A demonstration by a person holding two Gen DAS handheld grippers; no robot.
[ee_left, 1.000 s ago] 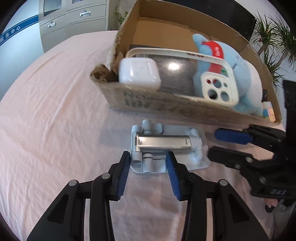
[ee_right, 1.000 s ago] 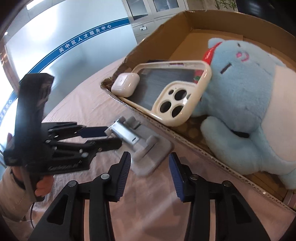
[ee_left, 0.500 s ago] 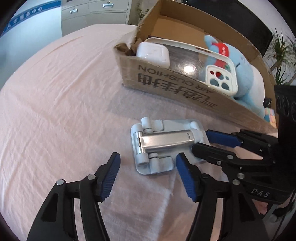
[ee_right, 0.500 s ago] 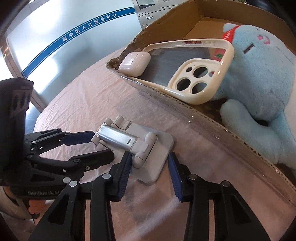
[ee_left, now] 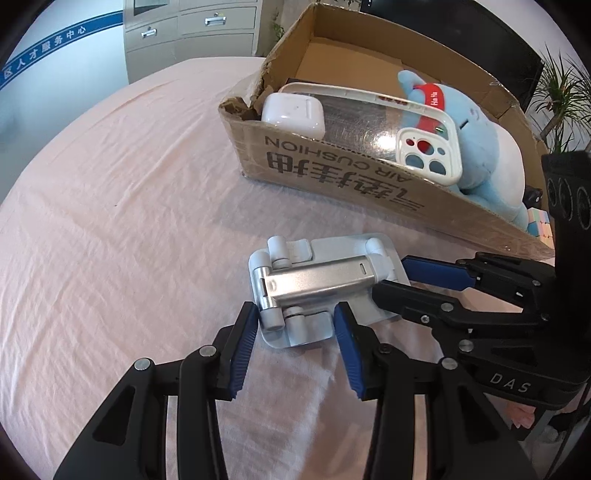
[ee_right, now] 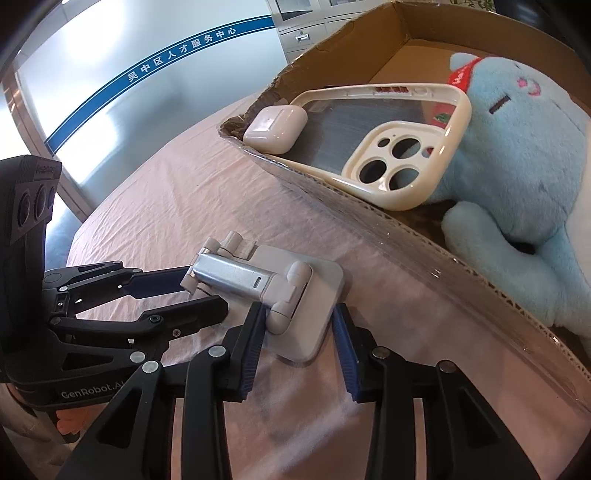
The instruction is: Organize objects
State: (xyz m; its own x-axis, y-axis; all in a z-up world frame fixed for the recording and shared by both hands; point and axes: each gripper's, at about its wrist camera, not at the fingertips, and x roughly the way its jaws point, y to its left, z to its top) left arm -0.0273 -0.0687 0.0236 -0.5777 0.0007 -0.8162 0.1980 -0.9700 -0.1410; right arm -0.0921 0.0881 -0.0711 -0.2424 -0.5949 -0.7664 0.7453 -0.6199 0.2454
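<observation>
A folded phone stand [ee_left: 317,280] [ee_right: 229,277], a pale base with a silver arm, lies flat on the pink cloth before the cardboard box [ee_left: 332,177] [ee_right: 443,258]. My left gripper [ee_left: 295,314] [ee_right: 205,290] straddles its hinged end, jaws closing, pads nearly touching. From the other side my right gripper [ee_right: 299,310] [ee_left: 389,277] straddles a corner of the base, jaws also closing, with a sliver of gap showing. The box holds a white earbud case [ee_left: 293,114] [ee_right: 275,123], a cream phone case [ee_left: 456,144] [ee_right: 417,195] and a blue plush toy [ee_left: 491,155] [ee_right: 517,140].
A pastel cube [ee_left: 541,225] sits in the box's right corner. The pink cloth [ee_left: 110,221] stretches wide to the left of the stand. Grey cabinets [ee_left: 192,29] and a potted plant [ee_left: 565,92] stand beyond the table.
The left jaws spread wide half a second ago and have narrowed again around the stand's hinged end. The right gripper moved in over the stand's corner, its jaws narrowing.
</observation>
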